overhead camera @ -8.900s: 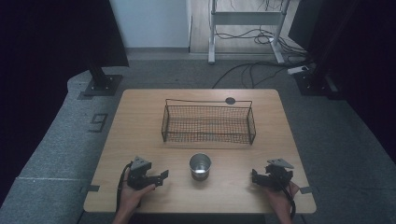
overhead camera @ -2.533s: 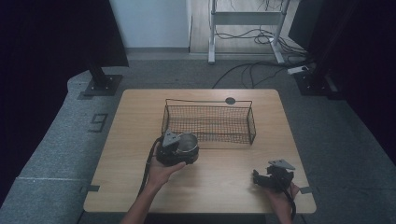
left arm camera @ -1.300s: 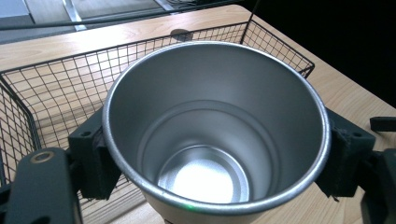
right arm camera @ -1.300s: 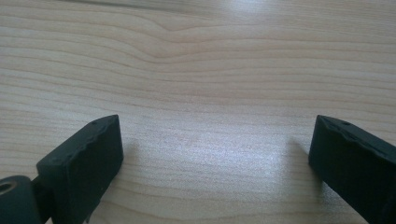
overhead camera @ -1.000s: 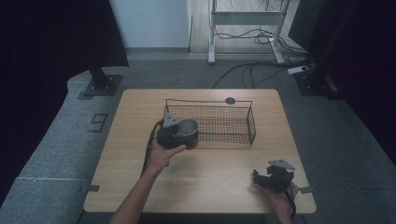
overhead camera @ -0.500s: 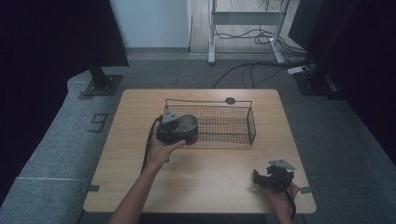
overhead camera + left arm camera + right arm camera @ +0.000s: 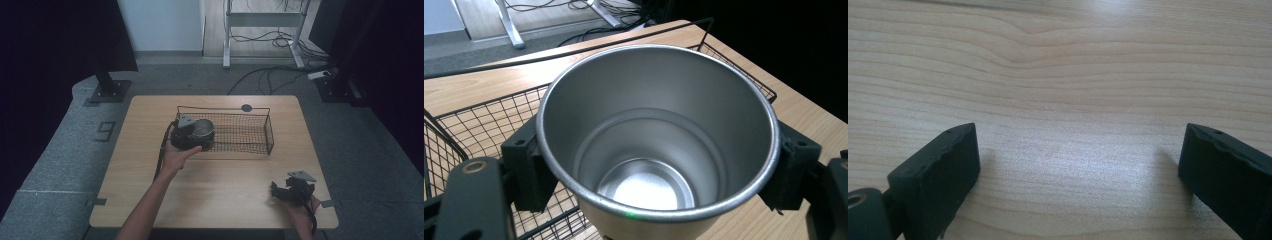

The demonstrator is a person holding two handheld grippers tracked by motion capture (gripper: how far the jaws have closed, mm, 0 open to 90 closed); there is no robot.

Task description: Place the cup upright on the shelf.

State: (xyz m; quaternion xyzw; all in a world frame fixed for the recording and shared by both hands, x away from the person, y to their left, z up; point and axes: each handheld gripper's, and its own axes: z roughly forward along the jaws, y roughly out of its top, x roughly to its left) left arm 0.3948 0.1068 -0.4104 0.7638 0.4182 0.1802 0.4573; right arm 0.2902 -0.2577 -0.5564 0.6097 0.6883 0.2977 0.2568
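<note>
Since the earlier frames the steel cup (image 7: 202, 129) has left the table's front middle and now hangs at the wire basket's (image 7: 250, 133) left end, just over its rim. Table (image 7: 240, 185): bare wood. Left gripper (image 7: 192, 135) clamped on the cup. Right gripper (image 7: 295, 189) idle, jaws apart. Lift done; lowering and release remain.

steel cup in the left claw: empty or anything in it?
Empty. The left gripper view looks straight into the steel cup and shows its bare shiny bottom. The left claw grips it on both sides, above the wire basket.
</note>
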